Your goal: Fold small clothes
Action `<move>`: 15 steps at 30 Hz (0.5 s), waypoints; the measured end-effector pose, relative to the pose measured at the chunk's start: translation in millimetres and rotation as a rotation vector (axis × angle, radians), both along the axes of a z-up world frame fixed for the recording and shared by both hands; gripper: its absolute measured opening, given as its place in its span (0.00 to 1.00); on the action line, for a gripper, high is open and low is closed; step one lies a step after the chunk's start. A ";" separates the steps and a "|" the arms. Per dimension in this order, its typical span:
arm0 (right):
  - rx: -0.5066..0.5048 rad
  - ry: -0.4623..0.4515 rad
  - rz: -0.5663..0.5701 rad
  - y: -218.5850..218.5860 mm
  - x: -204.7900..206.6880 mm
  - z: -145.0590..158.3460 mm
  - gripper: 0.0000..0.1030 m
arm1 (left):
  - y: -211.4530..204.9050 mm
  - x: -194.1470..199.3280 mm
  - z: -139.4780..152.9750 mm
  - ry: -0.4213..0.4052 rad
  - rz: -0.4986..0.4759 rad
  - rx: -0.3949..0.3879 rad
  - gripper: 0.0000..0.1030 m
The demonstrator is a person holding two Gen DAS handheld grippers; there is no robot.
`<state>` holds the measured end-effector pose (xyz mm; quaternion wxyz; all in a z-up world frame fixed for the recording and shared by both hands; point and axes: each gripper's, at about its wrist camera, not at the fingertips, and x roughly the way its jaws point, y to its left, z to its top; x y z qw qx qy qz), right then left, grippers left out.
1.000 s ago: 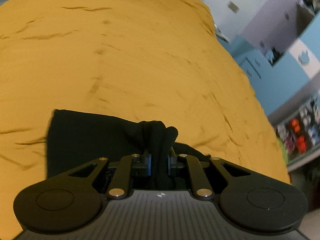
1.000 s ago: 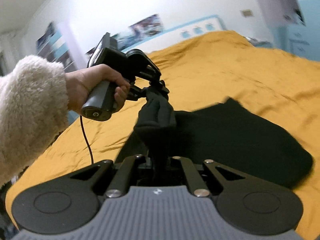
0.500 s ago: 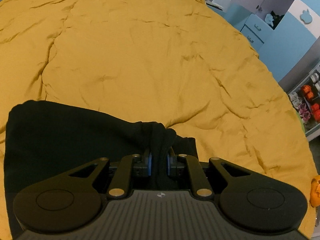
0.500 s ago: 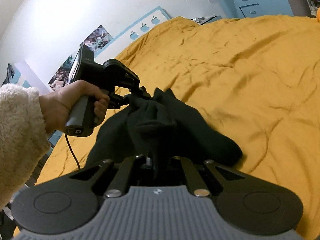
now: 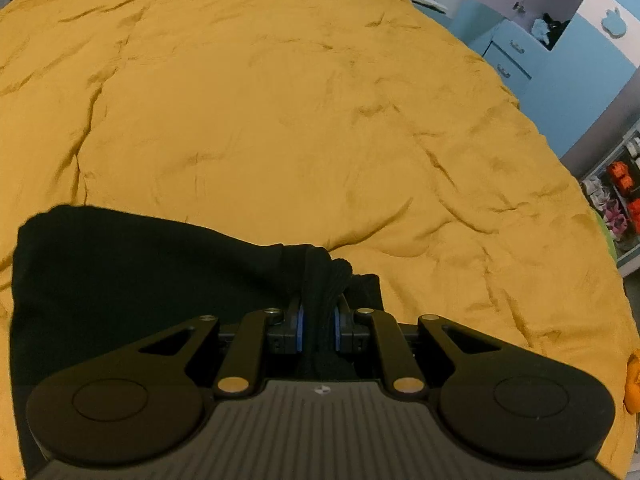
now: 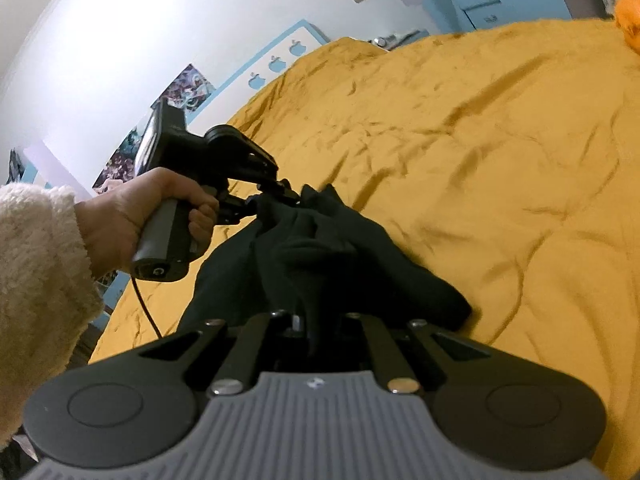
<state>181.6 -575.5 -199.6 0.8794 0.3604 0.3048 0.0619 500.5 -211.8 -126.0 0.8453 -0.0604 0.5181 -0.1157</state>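
A black garment point(image 5: 120, 264) is held over the mustard-yellow bed cover point(image 5: 280, 120). My left gripper point(image 5: 319, 320) is shut on a bunched edge of it; the cloth spreads left and below. In the right wrist view my right gripper point(image 6: 320, 320) is shut on another bunched part of the black garment point(image 6: 360, 264), which hangs between the two grippers. The left gripper point(image 6: 280, 192) shows there too, held in a hand with a fluffy cream sleeve, clamped on the cloth's far end. The right gripper's fingertips are hidden by the cloth.
The bed cover point(image 6: 480, 160) fills most of both views. Blue drawers point(image 5: 508, 60) and a shelf with toys point(image 5: 616, 200) stand to the right of the bed. An orange object point(image 6: 628, 20) lies at the bed's edge. A cable point(image 6: 144, 304) hangs from the left gripper's handle.
Both grippers have moved with the garment, still shut on it. In the right wrist view the cloth has drawn into a narrower, bunched shape and the camera has tilted.
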 end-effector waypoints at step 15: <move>0.017 0.059 -0.045 -13.4 -13.3 -1.4 0.06 | 44.7 -11.8 48.8 -0.046 0.009 -0.174 0.44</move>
